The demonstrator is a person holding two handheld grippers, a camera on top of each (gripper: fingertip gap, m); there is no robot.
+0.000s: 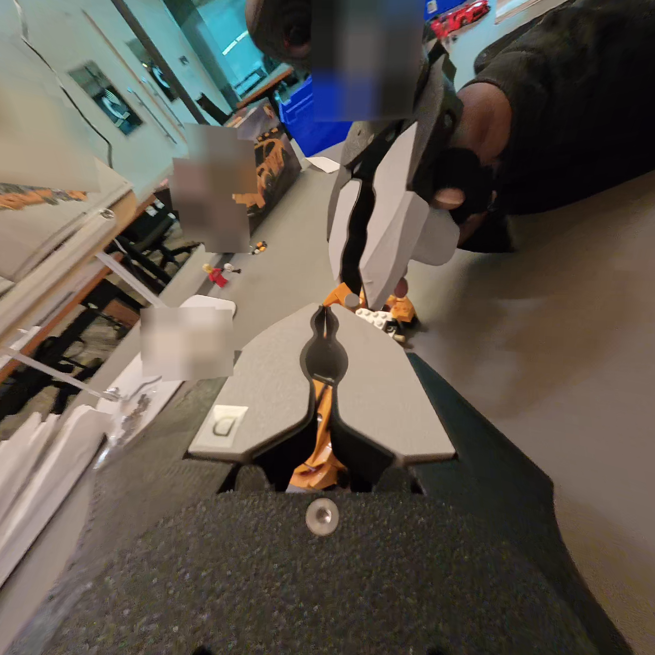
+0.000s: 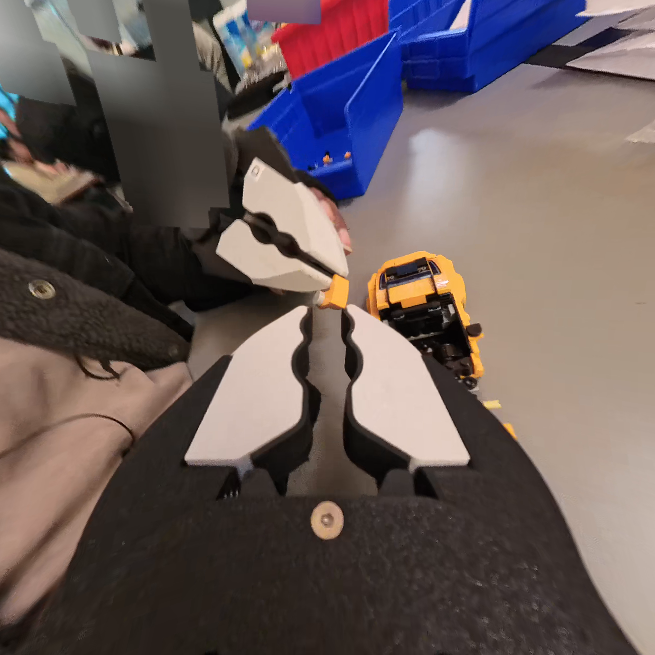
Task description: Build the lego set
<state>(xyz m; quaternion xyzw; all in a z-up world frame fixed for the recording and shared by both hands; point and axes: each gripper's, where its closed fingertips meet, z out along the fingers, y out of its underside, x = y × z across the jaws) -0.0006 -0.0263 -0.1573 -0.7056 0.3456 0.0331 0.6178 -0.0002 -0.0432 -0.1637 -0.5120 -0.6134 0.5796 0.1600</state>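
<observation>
My left gripper (image 1: 325, 313) is shut on a small orange lego piece (image 2: 336, 292) with a grey pin; the piece also shows in the left wrist view (image 1: 345, 300). In the right wrist view the left gripper (image 2: 332, 279) holds the piece just above the grey table. My right gripper (image 2: 328, 309) is open and empty, its tips on either side of the held piece and close to it. From the left it (image 1: 355, 287) comes down from above onto the piece. The partly built orange and black lego car (image 2: 425, 312) lies on the table just right of both grippers.
Blue bins (image 2: 340, 117) and a red bin (image 2: 333, 35) stand behind the car. Small loose yellow pieces (image 2: 492, 404) lie near the car. A lego box (image 1: 273, 166), minifigures (image 1: 216, 274) and clear bags with papers (image 1: 53, 460) lie on the table's left side. My left and right fingertips are right by each other.
</observation>
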